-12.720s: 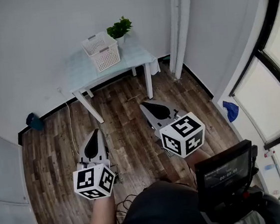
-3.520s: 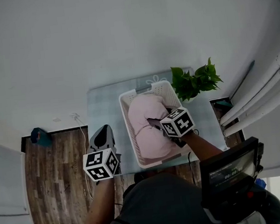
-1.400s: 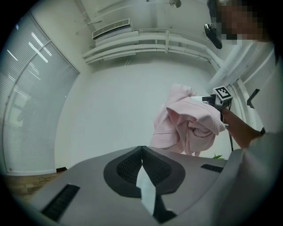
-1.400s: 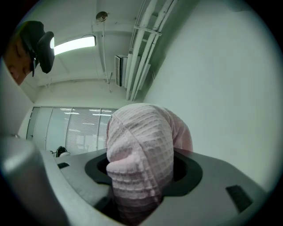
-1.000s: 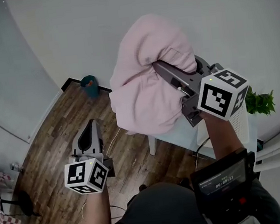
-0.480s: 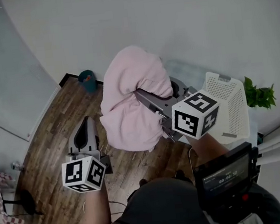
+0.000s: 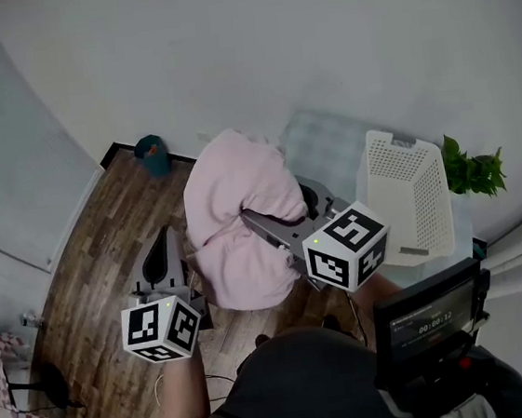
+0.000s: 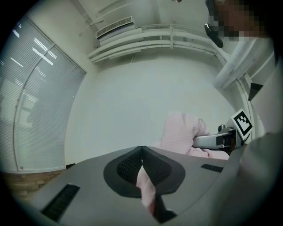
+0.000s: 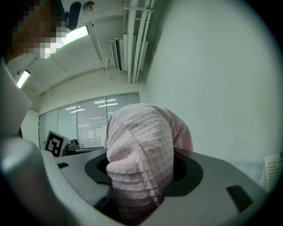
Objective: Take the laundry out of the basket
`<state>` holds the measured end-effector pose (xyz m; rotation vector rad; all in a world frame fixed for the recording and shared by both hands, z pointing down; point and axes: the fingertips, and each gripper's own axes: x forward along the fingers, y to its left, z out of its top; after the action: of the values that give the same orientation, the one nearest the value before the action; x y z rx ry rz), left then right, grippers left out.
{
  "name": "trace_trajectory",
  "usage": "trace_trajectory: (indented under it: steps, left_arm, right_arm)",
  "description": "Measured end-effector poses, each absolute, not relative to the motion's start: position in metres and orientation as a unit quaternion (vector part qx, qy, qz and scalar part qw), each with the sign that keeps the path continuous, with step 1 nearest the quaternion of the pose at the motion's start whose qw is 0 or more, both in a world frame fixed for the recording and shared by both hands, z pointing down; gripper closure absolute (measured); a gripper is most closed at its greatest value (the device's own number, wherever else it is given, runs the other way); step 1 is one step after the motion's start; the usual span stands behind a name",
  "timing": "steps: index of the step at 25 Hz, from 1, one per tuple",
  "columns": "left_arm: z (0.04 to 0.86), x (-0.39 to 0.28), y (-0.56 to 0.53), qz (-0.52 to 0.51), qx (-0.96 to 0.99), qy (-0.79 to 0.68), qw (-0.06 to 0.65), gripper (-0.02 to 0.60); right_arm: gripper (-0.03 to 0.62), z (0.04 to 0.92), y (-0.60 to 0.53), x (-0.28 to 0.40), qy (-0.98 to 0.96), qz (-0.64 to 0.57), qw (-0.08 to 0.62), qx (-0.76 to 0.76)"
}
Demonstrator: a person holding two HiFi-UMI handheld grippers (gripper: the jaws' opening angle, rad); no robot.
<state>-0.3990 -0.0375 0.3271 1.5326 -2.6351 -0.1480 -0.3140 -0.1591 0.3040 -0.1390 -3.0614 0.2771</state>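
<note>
Pink waffle-weave cloth [image 7: 239,224] out of basket, hanging mid-air above wood floor [image 7: 99,269]. Right claw [image 7: 255,221] half open, clamped on a thick bunch of it. Left claw [image 7: 161,254] closed, holds nothing, at cloth's 8 o'clock. White basket [image 7: 411,197] at 3 o'clock on surface [image 7: 324,149], potted plant [image 7: 474,172] beyond.

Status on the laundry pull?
Right claw shut on pink laundry, held clear of basket. Left claw shut, idle low. Nothing in the way.

Pink laundry [image 7: 237,206] out of basket [image 7: 409,191]; lower than a second ago
</note>
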Motion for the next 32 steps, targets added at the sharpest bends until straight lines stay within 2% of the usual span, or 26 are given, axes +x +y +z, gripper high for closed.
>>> trace_trajectory:
  steps: [12,32]
  left_arm:
    - [0.341,-0.372,-0.059,-0.042,0.497,-0.865,0.058,0.572]
    - [0.344,-0.364,-0.058,-0.045,0.487,-0.87,0.064,0.572]
  right_arm:
    - [0.301,0.319,-0.17,-0.286,-0.994,0.087,0.043,-0.057]
    - [0.301,0.327,-0.167,-0.278,-0.993,0.083,0.054,-0.069]
